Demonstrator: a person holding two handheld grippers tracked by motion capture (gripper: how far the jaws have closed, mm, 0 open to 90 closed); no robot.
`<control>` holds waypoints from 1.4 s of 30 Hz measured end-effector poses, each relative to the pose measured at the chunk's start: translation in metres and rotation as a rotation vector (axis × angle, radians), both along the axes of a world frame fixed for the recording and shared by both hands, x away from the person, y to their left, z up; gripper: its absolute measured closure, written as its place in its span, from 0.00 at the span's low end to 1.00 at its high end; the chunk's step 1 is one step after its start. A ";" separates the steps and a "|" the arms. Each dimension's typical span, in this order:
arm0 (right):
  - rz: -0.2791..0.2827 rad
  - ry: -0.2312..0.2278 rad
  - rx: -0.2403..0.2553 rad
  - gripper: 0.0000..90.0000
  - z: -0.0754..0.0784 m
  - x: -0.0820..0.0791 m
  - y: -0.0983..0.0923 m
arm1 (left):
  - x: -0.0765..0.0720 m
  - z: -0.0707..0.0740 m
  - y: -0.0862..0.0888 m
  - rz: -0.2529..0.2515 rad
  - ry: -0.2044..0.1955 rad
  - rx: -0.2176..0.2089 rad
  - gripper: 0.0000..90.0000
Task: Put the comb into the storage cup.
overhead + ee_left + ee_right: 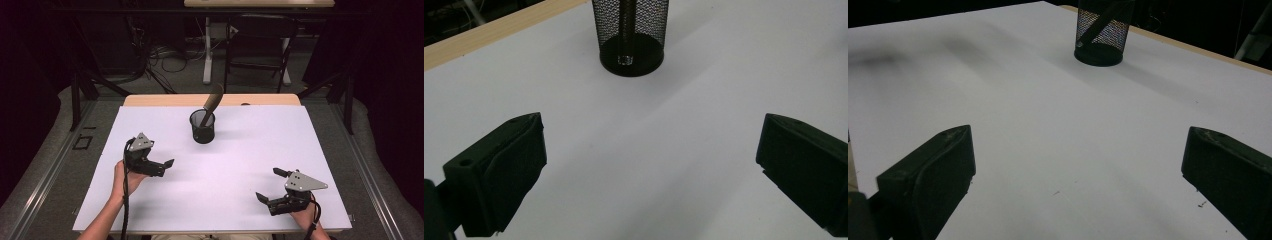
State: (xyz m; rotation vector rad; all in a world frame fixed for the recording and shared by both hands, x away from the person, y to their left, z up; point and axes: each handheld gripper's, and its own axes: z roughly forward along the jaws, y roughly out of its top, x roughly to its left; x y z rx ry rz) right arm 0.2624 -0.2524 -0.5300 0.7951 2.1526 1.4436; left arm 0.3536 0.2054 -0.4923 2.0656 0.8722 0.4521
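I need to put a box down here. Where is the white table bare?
Bare: the stretch between the left gripper and right gripper, and the far corners either side of the mesh cup. Occupied: only the cup, back centre, with a brown tool leaning out.

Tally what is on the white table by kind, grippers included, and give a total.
Black mesh cup: 1
Brown stick-like tool standing tilted in the cup: 1
Handheld grippers, left gripper and right gripper, both open: 2
Total: 4
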 end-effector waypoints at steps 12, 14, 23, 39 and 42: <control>-0.016 0.005 0.012 0.00 0.001 0.000 -0.004 | -0.015 -0.006 0.015 0.032 -0.017 -0.038 0.00; -0.007 0.007 0.010 0.00 0.000 0.000 -0.002 | -0.018 -0.007 0.018 0.044 -0.020 -0.057 0.00; -0.003 0.010 0.000 0.00 0.000 -0.001 0.000 | -0.030 -0.008 0.029 0.070 -0.040 -0.087 0.00; 0.000 0.014 0.001 0.00 0.000 -0.001 0.000 | -0.045 -0.020 0.034 0.085 -0.026 -0.101 0.00; 0.001 0.015 0.002 0.00 0.000 -0.001 0.000 | -0.049 -0.022 0.036 0.098 -0.035 -0.119 0.00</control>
